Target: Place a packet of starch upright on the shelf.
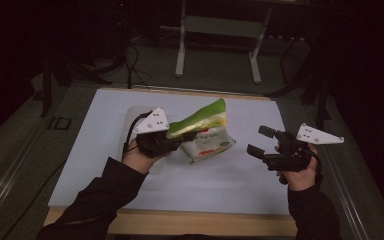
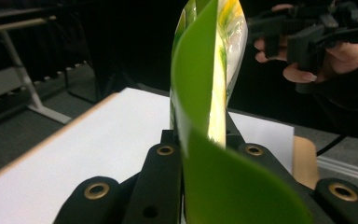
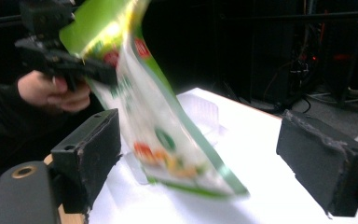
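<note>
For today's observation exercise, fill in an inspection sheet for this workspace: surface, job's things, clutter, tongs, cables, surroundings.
Surface: white sheet on a wooden table.
Job's things: green-and-white bag, lifted off the sheet.
Clutter: clear plastic tray on the sheet behind the bag.
Tongs: left tongs shut on the bag's green edge; right tongs open, apart from the bag.
Cables: black cable trailing from the left tongs; more on the floor.
Surroundings: dark room, grey table frame beyond.
</note>
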`<state>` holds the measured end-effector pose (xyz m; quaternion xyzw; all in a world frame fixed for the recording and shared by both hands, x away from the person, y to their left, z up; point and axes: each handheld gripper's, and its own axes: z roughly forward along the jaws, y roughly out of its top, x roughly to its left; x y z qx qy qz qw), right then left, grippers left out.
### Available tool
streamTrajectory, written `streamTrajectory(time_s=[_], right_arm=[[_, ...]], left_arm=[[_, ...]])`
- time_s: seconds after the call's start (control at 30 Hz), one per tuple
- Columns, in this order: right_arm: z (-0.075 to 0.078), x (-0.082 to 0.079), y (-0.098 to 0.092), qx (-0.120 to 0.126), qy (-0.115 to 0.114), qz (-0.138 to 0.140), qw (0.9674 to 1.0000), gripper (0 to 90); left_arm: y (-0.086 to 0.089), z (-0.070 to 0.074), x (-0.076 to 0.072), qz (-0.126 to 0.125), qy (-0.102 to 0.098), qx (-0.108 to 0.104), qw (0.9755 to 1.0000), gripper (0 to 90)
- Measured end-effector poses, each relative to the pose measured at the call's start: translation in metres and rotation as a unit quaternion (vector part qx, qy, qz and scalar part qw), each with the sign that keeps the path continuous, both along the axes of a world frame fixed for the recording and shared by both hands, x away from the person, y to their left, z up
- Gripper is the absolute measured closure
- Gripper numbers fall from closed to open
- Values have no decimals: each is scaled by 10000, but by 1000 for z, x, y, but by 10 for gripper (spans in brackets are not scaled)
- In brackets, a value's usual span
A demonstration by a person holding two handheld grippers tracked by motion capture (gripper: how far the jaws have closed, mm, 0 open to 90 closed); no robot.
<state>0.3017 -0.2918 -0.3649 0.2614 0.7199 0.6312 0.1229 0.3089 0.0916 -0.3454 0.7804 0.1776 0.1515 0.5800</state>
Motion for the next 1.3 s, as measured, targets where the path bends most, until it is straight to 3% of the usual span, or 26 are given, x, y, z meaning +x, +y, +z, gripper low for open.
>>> streamTrajectory(time_s=[0.2, 0.33, 0.47, 0.57, 0.6, 0.63, 0.77, 0.83, 0.93, 1.07, 1.3], right_arm=[[-11, -2, -14, 64, -128, -163, 9998, 138], [-19, -2, -18, -311, -177, -254, 9990, 137], [-26, -1, -18, -523, -116, -251, 9982, 136], [-28, 1, -20, -522, -80, -290, 9982, 136], [-28, 1, -20, -522, -80, -290, 9982, 136], [-30, 2, -23, -454, -63, -332, 9984, 136], [-32, 3, -25, -412, -8, -379, 9984, 137], [-35, 3, -26, -425, 54, -386, 9983, 137], [-36, 4, -26, -452, 77, -380, 9982, 137], [-38, 5, -28, -432, 113, -384, 9983, 137], [-41, 5, -31, -356, 212, -360, 9985, 139]], left_arm=[[25, 14, 8, -130, -155, 80, 9998, 847], [40, 18, 11, -259, -207, 178, 9993, 847], [52, 18, 13, -283, -335, 559, 9975, 846], [55, 17, 14, -274, -313, 623, 9972, 846], [65, 13, 18, -281, -249, 760, 9964, 846], [69, 11, 20, -267, -169, 772, 9965, 846], [81, 4, 22, -216, -151, 794, 9965, 846], [99, -3, 26, -246, -195, 782, 9964, 845], [114, -6, 31, -374, -71, 747, 9965, 845], [127, -8, 35, -578, 36, 892, 9943, 846], [140, -6, 42, -649, 222, 1220, 9902, 846]])
